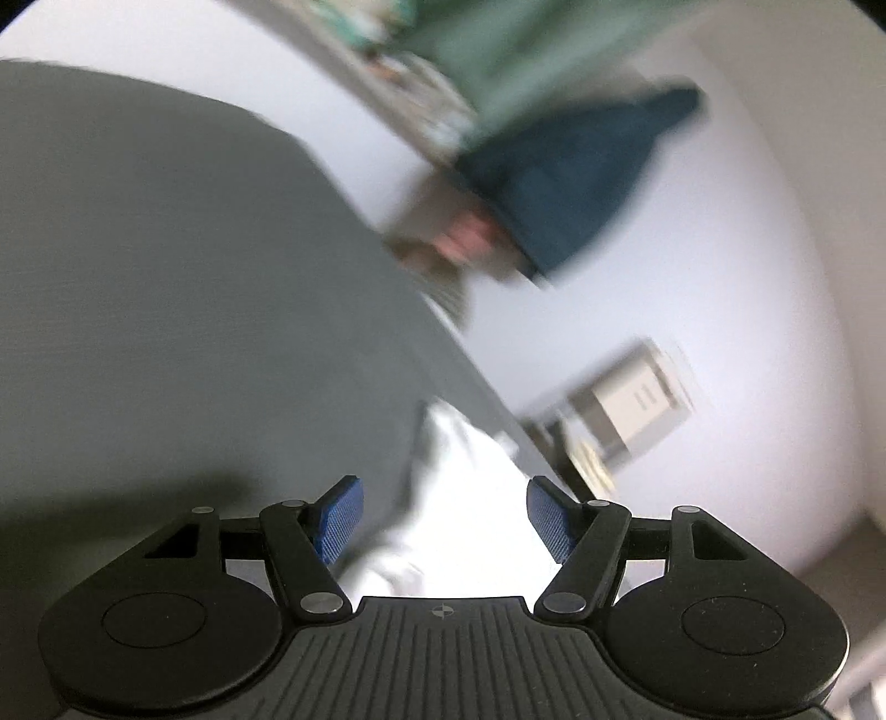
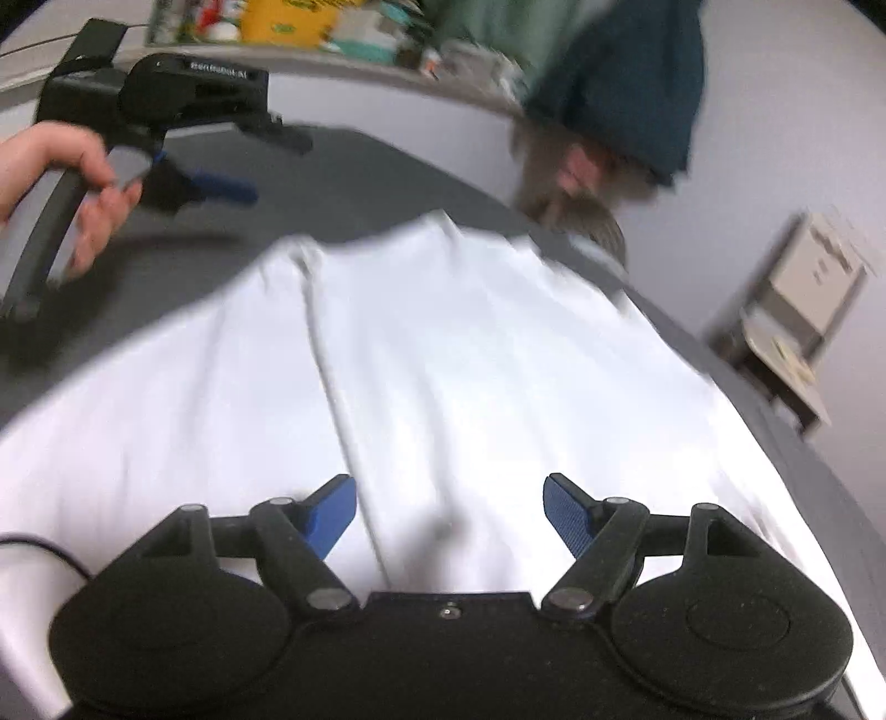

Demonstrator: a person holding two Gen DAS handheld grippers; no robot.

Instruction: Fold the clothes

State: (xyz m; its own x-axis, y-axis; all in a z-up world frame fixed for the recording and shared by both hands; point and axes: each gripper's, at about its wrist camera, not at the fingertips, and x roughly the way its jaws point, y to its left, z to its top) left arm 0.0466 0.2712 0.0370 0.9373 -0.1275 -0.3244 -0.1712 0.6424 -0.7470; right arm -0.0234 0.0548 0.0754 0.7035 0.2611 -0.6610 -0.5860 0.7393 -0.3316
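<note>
A white garment (image 2: 443,354) lies spread on the dark grey table (image 2: 354,171). My right gripper (image 2: 449,512) is open just above its near part, with nothing between the blue pads. My left gripper (image 1: 446,518) is open and empty; a corner of the white garment (image 1: 465,498) shows between its fingers near the table's edge. In the right wrist view the left gripper (image 2: 221,160) is held by a hand at the far left, above bare table beside the garment. Both views are blurred.
The table edge (image 1: 470,354) runs diagonally, with white wall beyond. Green and dark blue clothes (image 2: 626,83) hang past the far edge. A beige box-like unit (image 2: 803,288) stands at the right. A shelf with clutter (image 2: 288,27) runs along the back.
</note>
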